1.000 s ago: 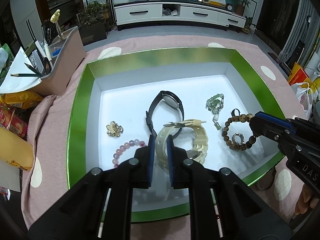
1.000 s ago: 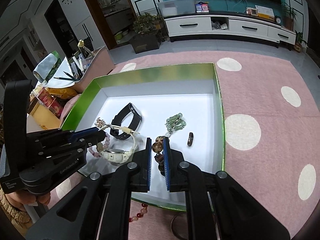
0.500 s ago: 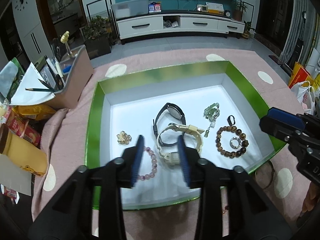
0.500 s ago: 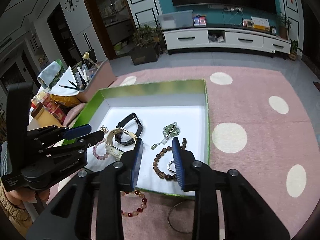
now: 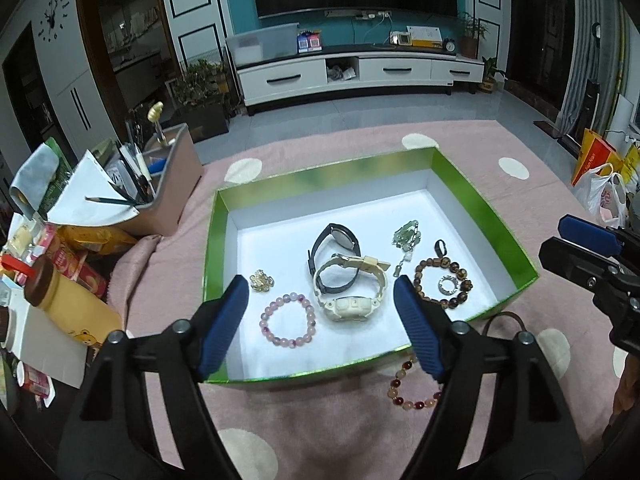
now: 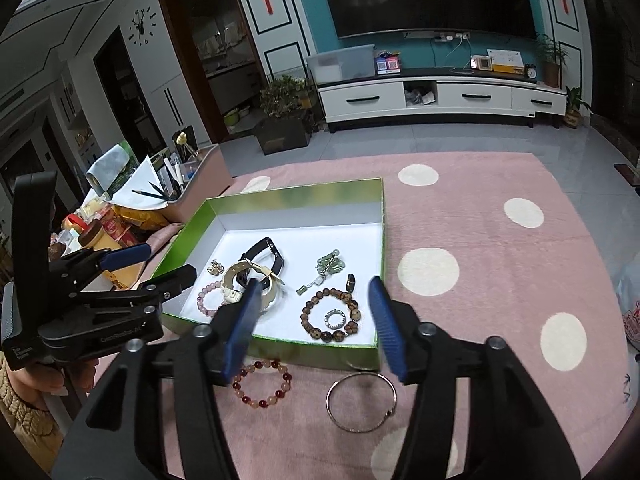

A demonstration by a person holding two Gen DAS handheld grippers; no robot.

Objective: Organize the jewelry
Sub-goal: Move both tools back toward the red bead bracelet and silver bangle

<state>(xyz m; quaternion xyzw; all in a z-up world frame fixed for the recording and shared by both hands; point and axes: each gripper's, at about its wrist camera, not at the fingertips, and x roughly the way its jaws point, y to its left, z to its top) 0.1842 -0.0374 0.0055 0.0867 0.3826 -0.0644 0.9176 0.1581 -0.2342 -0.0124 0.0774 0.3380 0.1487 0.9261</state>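
A green box [image 5: 216, 240] with a white floor stands on the pink dotted cloth. In it lie a cream watch [image 5: 352, 304], a black watch [image 5: 336, 240], a pink bead bracelet [image 5: 288, 320], a gold charm [image 5: 261, 280], a green jade piece [image 5: 406, 236] and a brown bead bracelet [image 5: 442, 280] around a silver ring [image 6: 334, 318]. Outside its near wall lie a red bead bracelet [image 6: 262, 384] and a metal bangle [image 6: 362, 402]. My left gripper [image 5: 320, 280] hovers above the box's near left, jaws opening, nothing between them. My right gripper [image 6: 315, 282] hovers over the near right corner, jaws also opening and empty.
A pink desk organizer [image 5: 160, 184] with pencils and papers stands left of the box. Snack packs and a yellow bottle [image 5: 68, 304] crowd the left edge. Shopping bags [image 5: 600, 196] sit on the floor at right. A hand [image 6: 40, 376] holds the left gripper.
Both grippers were shut low in the box, the left on the cream watch, the right on the brown beads. They let go, opened wide and drew back and up; both pieces lie in the box.
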